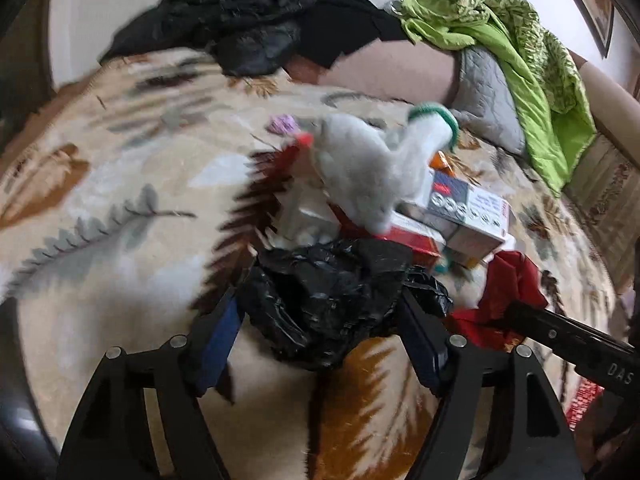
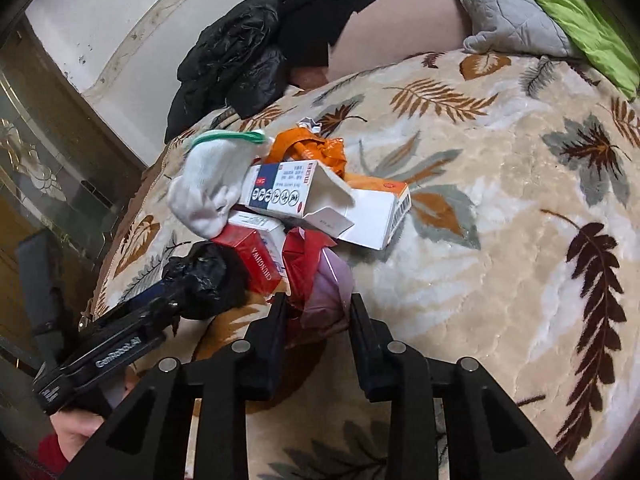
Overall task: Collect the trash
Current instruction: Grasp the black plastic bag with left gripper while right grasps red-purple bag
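A: Left wrist view — we sit low behind our own fingers, angled down at the trash pile (image 1: 384,208) from its near side, close in; black bag (image 1: 332,300) fills the gap.

B: Right wrist view — we face the same trash pile (image 2: 304,200) from its other flank, equally near, tilted down.

A: Shared: the pile, leaf-print blanket (image 1: 120,200), dark jacket (image 1: 248,12) beyond the pile.

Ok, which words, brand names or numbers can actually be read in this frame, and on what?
"CHUNGHWA", sideways on the red box.
"DAS", cut off by the frame edge, on the right gripper body.
White lettering on the left gripper body: too blurred to read.
Print, icons and barcode on the white boxes: too small to read.
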Demonstrator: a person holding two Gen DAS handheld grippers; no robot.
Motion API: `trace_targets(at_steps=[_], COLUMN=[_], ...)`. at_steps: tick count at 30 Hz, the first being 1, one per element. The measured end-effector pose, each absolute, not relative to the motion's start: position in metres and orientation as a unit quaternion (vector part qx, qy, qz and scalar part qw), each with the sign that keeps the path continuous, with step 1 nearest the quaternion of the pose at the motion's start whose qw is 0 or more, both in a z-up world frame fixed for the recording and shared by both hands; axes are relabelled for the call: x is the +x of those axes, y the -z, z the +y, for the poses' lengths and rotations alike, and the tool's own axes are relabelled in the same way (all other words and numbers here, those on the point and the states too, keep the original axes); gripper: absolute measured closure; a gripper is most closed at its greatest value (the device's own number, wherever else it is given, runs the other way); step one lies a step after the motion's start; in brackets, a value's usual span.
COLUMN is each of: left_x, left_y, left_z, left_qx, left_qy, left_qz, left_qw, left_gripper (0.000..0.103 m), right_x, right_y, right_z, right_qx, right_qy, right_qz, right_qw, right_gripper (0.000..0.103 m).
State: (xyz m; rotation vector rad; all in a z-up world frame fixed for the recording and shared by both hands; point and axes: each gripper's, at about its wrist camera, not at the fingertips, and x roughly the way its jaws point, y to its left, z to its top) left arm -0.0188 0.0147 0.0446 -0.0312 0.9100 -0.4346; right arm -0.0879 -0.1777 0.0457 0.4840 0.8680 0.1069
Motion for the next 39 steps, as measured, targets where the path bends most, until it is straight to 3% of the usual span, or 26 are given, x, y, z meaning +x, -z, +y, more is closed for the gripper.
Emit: trace_targets(at_steps=[2, 4, 7, 26, 39], left_x=[-0.023, -0.029, -0.036, -0.125, -0.126], left_y=[-0.043, -0.046, -0.049, -0.091, -0.084], left_z=[0.014, 0.011, 0.013, 0.033, 0.022], left_qx=[-0.009, 0.01, 0.004, 0.019, 0.046], left_qy=[0.205, 0.204, 0.211, 0.159, 0.164], left_qz=[0.432, 0.419, 0.415, 0.305, 0.299], left_qw=[0.878, 0.884, 0.885, 0.939, 0.939], left_gripper=[0.048, 0.065, 0.069, 0.069, 0.069], right_x=[-0.086, -0.086, -0.089, -0.167, -0.16], right_y=[-0.047, -0.048, -0.052, -0.092, -0.086], right_z=[-0.175, -0.172, -0.168, -0.158, -0.156], right_qx=[0.228, 0.221, 0.204, 0.123, 0.123], right_qy=[-0.053, -0.054, -0.052, -0.062, -0.057], right_qz=[0.414, 0.41, 0.403, 0.307, 0.317], right_qw=[0.88, 0.883, 0.891, 0.942, 0.939], right_gripper=[0.072, 0.072, 0.072, 0.072, 0.072])
